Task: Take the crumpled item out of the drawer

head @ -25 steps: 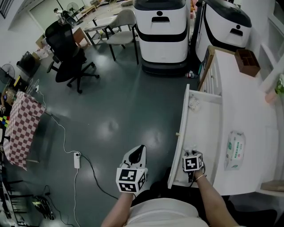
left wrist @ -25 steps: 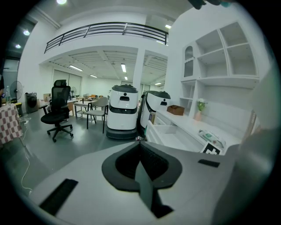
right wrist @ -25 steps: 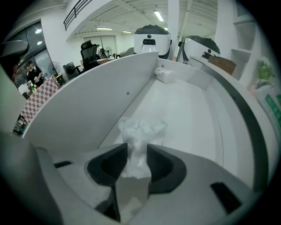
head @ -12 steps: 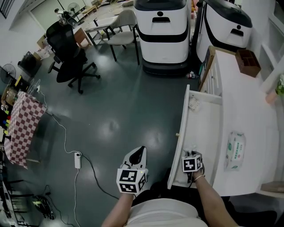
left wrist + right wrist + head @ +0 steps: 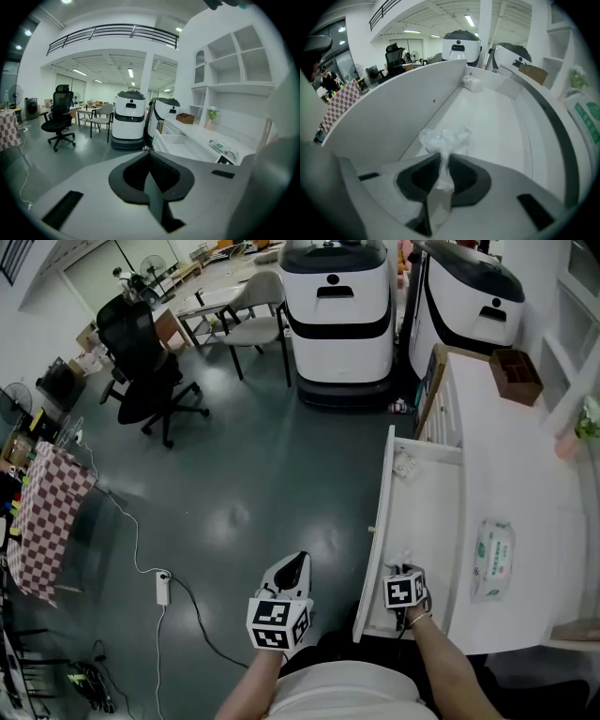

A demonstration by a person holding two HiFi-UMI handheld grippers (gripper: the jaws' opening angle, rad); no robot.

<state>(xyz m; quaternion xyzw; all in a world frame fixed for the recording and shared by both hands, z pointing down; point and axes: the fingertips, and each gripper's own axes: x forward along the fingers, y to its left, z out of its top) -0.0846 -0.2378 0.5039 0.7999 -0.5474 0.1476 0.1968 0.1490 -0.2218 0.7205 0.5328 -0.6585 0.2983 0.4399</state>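
The wad [image 5: 444, 139] sits at the near end of the drawer [image 5: 501, 117], dead ahead of the right claw [image 5: 443, 158], whose jaws are closing with its lower fold between them. The left claw [image 5: 149, 157] (pressed together, empty) hangs well apart, outside the drawer.
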